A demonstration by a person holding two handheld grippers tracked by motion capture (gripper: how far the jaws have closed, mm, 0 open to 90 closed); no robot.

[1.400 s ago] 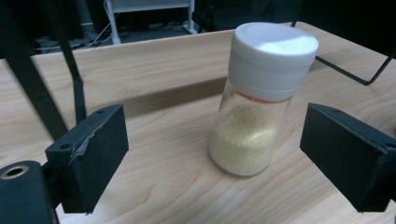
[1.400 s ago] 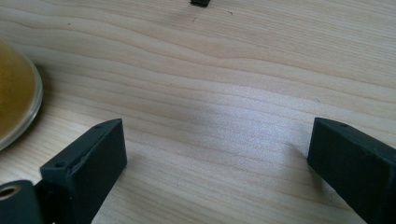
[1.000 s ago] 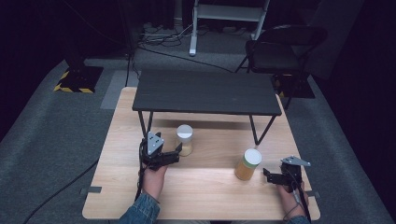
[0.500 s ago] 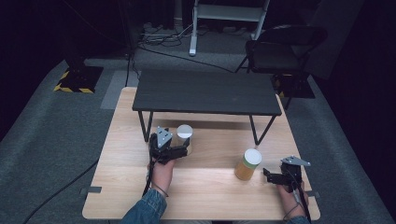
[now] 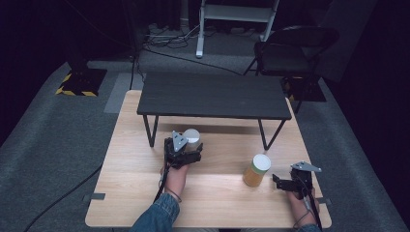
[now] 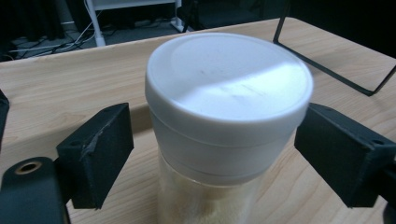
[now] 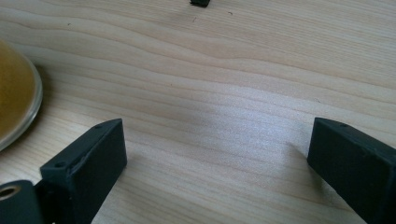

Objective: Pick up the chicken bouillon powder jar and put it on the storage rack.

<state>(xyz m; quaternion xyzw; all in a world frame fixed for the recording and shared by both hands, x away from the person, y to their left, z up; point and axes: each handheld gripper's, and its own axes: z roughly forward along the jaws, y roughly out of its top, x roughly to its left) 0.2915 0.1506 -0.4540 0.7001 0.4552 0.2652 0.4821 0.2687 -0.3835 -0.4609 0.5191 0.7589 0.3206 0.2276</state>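
A clear jar with a white lid and pale powder inside stands on the wooden table, in front of the low black stand. My left gripper reaches around it just under the lid. Its jaws have just been closing with the jar between them; a gap still shows at the left pad. In the high view that gripper sits just behind the jar. My right gripper rests open at the table's right, its jaws bare. An amber jar stands just left of it.
A low black stand on thin metal legs spans the table's far half, close behind the white-lidded jar. The amber jar's edge shows left of the right jaws. A dark chair and cables lie on the floor beyond.
My left gripper has slid right and a little forward up to the white-lidded jar, which now stands between its jaws; the jaws have narrowed. The right gripper and amber jar have stayed put.
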